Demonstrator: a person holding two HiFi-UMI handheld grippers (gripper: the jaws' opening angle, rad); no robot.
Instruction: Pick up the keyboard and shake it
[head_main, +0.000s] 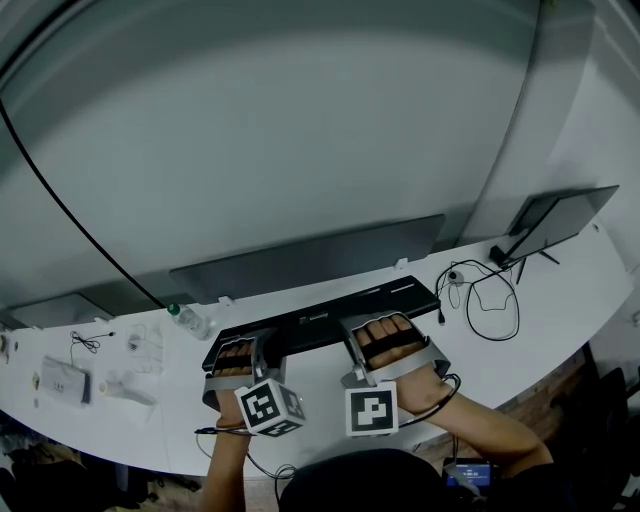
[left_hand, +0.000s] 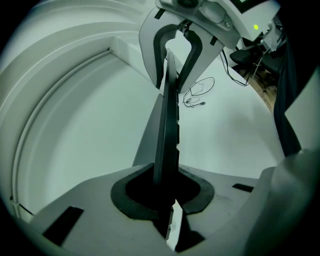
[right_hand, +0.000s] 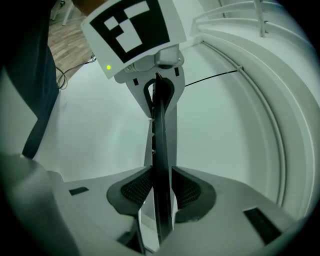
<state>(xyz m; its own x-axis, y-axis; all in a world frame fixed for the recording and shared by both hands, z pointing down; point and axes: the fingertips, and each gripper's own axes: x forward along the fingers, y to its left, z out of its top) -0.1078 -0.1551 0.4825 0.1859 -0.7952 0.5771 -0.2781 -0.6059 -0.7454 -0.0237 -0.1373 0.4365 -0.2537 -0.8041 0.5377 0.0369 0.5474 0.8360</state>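
Keyboard (head_main: 322, 320) between left tongs (left_hand: 165, 200) and right tongs (right_hand: 159, 192), both angled downward.

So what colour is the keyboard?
The keyboard is black; the head view shows it best.

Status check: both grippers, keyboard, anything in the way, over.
Left gripper shut on keyboard. Right gripper open, keyboard edge between its jaws, slim gap. Plastic bottle near keyboard's left end, cable loops off its right.

What you have here
You see one keyboard (head_main: 322, 318), one left gripper (head_main: 236, 350) and one right gripper (head_main: 384, 333), one bottle (head_main: 188, 320), one screen (head_main: 556, 222).
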